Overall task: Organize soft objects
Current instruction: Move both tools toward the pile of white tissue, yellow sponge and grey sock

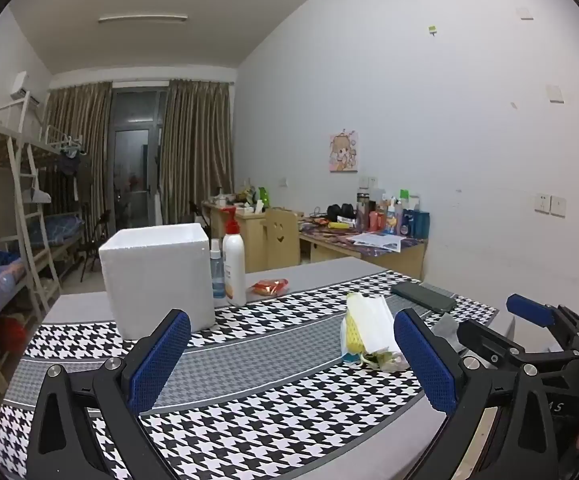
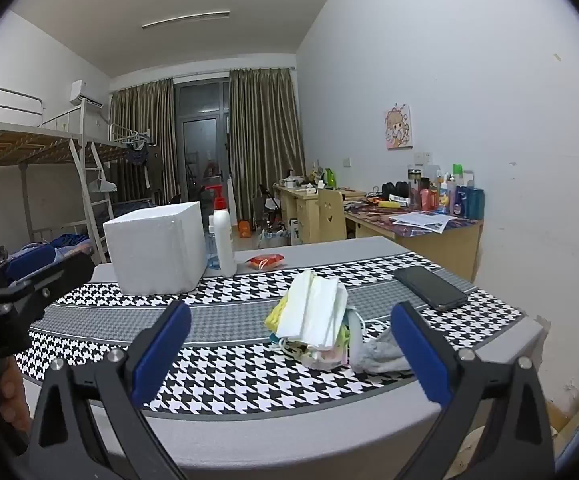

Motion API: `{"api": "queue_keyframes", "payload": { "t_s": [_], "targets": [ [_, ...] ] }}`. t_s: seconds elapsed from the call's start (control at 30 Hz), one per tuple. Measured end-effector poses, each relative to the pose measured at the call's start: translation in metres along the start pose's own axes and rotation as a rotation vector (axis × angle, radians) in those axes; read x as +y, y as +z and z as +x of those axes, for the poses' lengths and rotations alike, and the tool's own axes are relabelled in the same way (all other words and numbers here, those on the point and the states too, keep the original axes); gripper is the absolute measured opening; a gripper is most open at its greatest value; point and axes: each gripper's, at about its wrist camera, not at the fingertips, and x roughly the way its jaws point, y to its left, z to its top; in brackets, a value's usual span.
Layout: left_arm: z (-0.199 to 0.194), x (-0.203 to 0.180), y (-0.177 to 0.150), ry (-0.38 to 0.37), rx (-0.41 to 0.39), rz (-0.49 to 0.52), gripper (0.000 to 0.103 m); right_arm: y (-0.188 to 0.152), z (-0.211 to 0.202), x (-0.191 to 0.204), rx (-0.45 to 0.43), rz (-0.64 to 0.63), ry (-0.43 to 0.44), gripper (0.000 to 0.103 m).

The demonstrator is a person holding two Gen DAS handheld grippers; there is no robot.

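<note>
A loose pile of soft items [image 2: 317,320], white and yellow cloths and masks, lies on the houndstooth mat [image 2: 209,376]; it also shows in the left wrist view [image 1: 369,328]. A grey cloth [image 2: 381,350] lies at its right side. A white foam box [image 1: 157,276] stands at the back left, also in the right wrist view [image 2: 155,250]. My left gripper [image 1: 291,356] is open and empty, with the pile near its right finger. My right gripper [image 2: 289,350] is open and empty, just in front of the pile. The right gripper also shows at the right of the left wrist view [image 1: 537,320].
A white pump bottle [image 1: 234,260] and a small spray bottle [image 1: 217,272] stand right of the box. A red snack packet [image 1: 268,286] lies behind the mat. A black phone [image 2: 429,288] lies at the mat's right. Desks with clutter stand along the wall.
</note>
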Motion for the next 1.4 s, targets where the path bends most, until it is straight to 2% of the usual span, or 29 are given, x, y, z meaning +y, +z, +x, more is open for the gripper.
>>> {"api": "queue_keyframes", "payload": {
  "t_s": [0.1, 0.2, 0.43, 0.67, 1.4],
  "targets": [
    [0.010, -0.003, -0.001, 0.022, 0.029, 0.029, 0.102, 0.001, 0.000, 0.000, 0.013, -0.009, -0.002, 0.102],
    [0.006, -0.001, 0.000, 0.022, 0.015, 0.013, 0.102, 0.000, 0.000, 0.000, 0.015, -0.014, -0.007, 0.102],
    [0.012, 0.003, -0.001, 0.040, 0.041, -0.003, 0.102, 0.004, -0.003, 0.004, 0.005, -0.017, -0.004, 0.102],
    [0.010, 0.004, 0.001, 0.061, 0.022, -0.007, 0.102, 0.001, -0.001, -0.001, 0.008, -0.012, 0.001, 0.102],
    [0.014, 0.004, 0.001, 0.059, 0.039, -0.008, 0.102, 0.004, 0.001, -0.003, 0.014, -0.013, -0.005, 0.102]
  ]
}}
